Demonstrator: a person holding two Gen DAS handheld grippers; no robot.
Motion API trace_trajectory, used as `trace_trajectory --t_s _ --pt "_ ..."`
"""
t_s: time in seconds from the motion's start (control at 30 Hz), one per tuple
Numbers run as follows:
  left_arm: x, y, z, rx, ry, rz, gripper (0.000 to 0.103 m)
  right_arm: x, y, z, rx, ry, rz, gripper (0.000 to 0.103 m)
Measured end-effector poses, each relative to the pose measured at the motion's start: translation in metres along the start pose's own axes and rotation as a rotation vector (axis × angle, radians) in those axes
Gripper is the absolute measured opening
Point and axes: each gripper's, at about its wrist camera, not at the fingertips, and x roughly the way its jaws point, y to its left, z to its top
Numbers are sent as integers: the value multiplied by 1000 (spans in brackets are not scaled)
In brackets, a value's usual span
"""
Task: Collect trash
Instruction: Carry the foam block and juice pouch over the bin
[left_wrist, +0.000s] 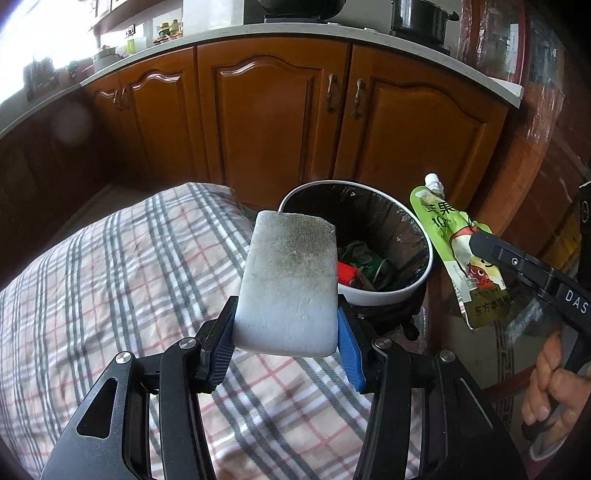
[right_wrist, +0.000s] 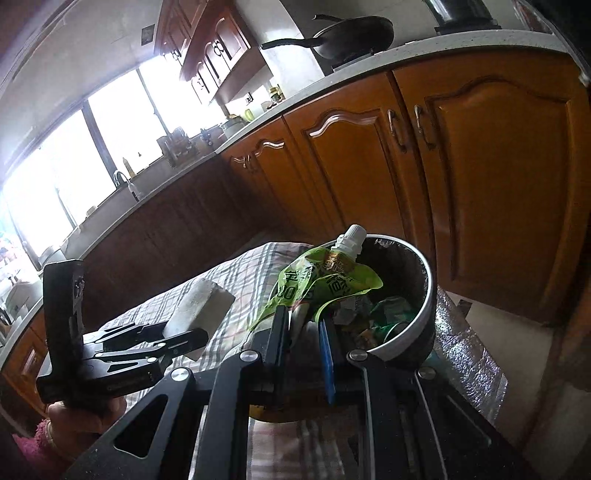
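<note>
My left gripper (left_wrist: 286, 332) is shut on a dirty white sponge block (left_wrist: 290, 280) and holds it up over the plaid tablecloth (left_wrist: 110, 295), just left of the white trash bin (left_wrist: 391, 291). The bin has a black liner and holds several pieces of trash. My right gripper (right_wrist: 304, 332) is shut on a green drink pouch (right_wrist: 317, 284) with a white cap, held at the bin's (right_wrist: 421, 306) near rim. The pouch (left_wrist: 458, 251) shows right of the bin in the left wrist view. The sponge (right_wrist: 199, 306) and left gripper (right_wrist: 177, 338) show in the right wrist view.
Wooden kitchen cabinets (left_wrist: 273, 118) with a pale countertop (left_wrist: 332, 35) stand behind the table. Pots (left_wrist: 419, 18) sit on the stove. A foil-covered surface (right_wrist: 469, 365) lies right of the bin. A window (right_wrist: 74, 166) and sink are far left.
</note>
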Motion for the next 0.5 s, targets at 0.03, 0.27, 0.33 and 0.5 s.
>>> trace_trajectory --t_s 0.03,0.27,0.33,0.5 --pt "0 0 1 -1 1 -5 48 0 0 -1 0 0 -3 16" --pt "9 -3 10 -5 13 -26 48 5 -7 4 8 7 -19 16" --pt "13 -6 13 -3 17 -33 48 7 -8 5 5 11 -23 16" --pt "21 -16 25 13 23 -46 48 14 -9 10 -10 23 -39 16"
